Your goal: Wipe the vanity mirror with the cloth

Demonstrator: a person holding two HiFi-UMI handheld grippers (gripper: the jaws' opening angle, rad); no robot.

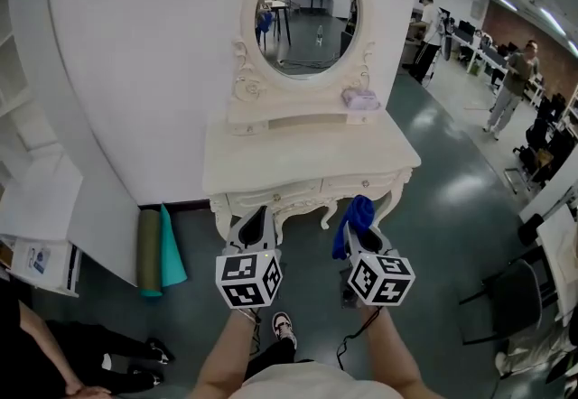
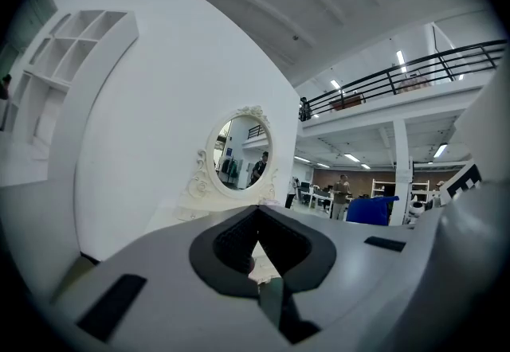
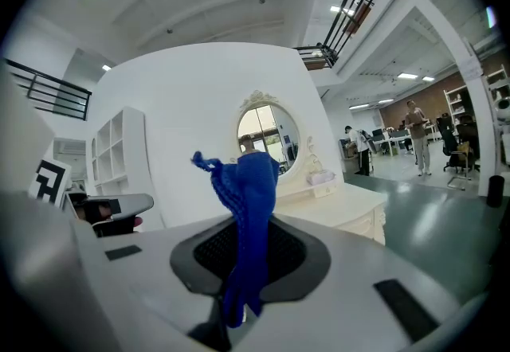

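Your right gripper is clamped on the blue cloth, which stands bunched above the jaws as a loose wad presented forward, apparently so that fabric meets the glass first. Your left gripper has its jaws closed on nothing and is held level alongside, seemingly in reserve. Both sit low before the dressing table, well apart from the vanity mirror, which stands upright at the table's back against the wall. Wiping has not begun.
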